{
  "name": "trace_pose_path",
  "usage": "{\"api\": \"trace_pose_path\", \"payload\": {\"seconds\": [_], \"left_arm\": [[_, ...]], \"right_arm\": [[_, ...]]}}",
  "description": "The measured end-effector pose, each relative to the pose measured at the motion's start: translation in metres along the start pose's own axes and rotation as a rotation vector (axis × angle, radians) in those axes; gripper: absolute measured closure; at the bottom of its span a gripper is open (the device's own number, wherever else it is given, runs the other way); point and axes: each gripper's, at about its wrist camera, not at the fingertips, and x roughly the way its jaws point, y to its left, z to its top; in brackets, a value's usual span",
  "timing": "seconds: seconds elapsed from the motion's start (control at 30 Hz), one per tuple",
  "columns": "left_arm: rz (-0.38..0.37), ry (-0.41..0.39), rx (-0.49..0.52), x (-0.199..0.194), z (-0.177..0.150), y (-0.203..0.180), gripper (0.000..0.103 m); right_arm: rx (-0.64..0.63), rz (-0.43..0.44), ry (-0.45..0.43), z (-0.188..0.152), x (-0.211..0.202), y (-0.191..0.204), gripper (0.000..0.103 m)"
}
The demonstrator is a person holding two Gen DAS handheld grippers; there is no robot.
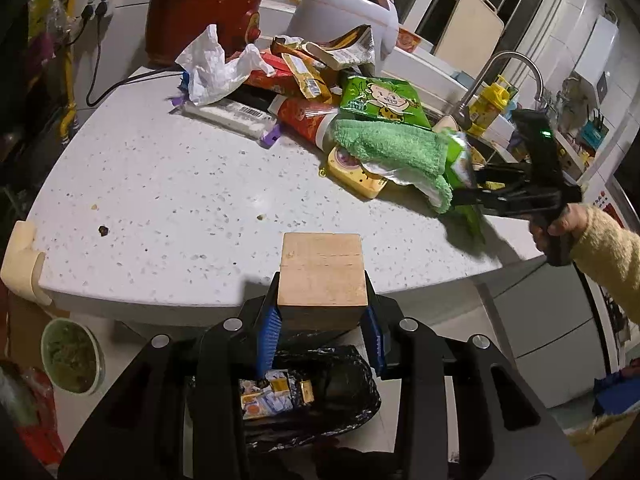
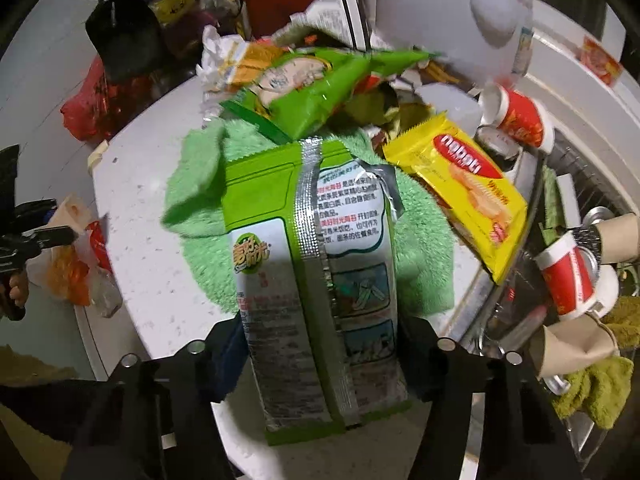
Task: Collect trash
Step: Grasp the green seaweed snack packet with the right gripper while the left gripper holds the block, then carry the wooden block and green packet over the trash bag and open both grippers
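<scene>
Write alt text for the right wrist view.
A green and white snack packet stands between the right gripper jaws, over a green towel on a white speckled counter. A yellow wafer packet and more wrappers lie behind.

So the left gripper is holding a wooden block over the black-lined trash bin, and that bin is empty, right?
Not quite. The left gripper does hold the wooden block over the black-lined trash bin, but the left wrist view shows wrappers already inside it.

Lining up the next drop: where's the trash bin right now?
In the left wrist view the black-bagged trash bin sits on the floor below the countertop edge, directly under the left gripper and the wooden block it grips.
</scene>
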Motion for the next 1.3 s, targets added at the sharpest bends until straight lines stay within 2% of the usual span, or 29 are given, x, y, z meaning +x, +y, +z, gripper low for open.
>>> {"api": "trace_pose_path", "payload": {"seconds": [0.2,0.33,0.37,0.47,0.57,0.7,0.8,0.87,1.0,1.07,1.13,1.2,1.23,1.27,1.3], "left_arm": [[-0.014,0.006,0.004,0.006,0.008,-0.004,0.068],[-0.037,0.013,0.034,0.007,0.010,-0.010,0.068],[-0.036,0.017,0.049,0.005,0.009,-0.013,0.068],[-0.072,0.039,0.077,-0.001,0.002,-0.016,0.068],[-0.089,0.102,0.113,-0.008,-0.019,-0.016,0.068],[-0.100,0.223,0.089,-0.004,-0.062,-0.001,0.068],[-0.071,0.302,0.059,0.016,-0.096,0.014,0.068],[-0.055,0.356,-0.008,0.040,-0.125,0.033,0.068],[0.025,0.468,-0.090,0.107,-0.178,0.070,0.068],[0.069,0.543,-0.119,0.147,-0.205,0.090,0.068],[0.110,0.621,-0.141,0.188,-0.229,0.109,0.068],[0.144,0.665,-0.146,0.211,-0.241,0.122,0.068],[0.181,0.693,-0.150,0.225,-0.249,0.129,0.067],[0.214,0.713,-0.150,0.233,-0.255,0.134,0.064],[0.243,0.722,-0.150,0.239,-0.259,0.138,0.050]], "right_arm": [[0.061,-0.014,-0.085,-0.020,-0.043,0.004,0.043],[0.176,0.050,-0.192,-0.035,-0.082,0.005,0.043],[0.199,0.074,-0.233,-0.038,-0.093,0.011,0.043],[0.146,0.108,-0.260,-0.040,-0.106,0.047,0.042],[0.058,0.148,-0.212,-0.044,-0.094,0.096,0.042],[-0.002,0.224,-0.085,-0.061,-0.043,0.151,0.042],[0.032,0.267,0.032,-0.084,0.018,0.171,0.042],[0.089,0.266,0.107,-0.101,0.065,0.175,0.042],[0.121,0.191,0.231,-0.133,0.155,0.181,0.042],[0.106,0.147,0.301,-0.150,0.207,0.185,0.042],[0.143,0.134,0.357,-0.161,0.250,0.181,0.042],[0.171,0.089,0.395,-0.167,0.289,0.175,0.036],[0.182,0.076,0.404,-0.170,0.299,0.173,0.030],[0.208,0.050,0.422,-0.173,0.315,0.170,0.029],[0.224,0.032,0.436,-0.176,0.324,0.168,0.022]]}}
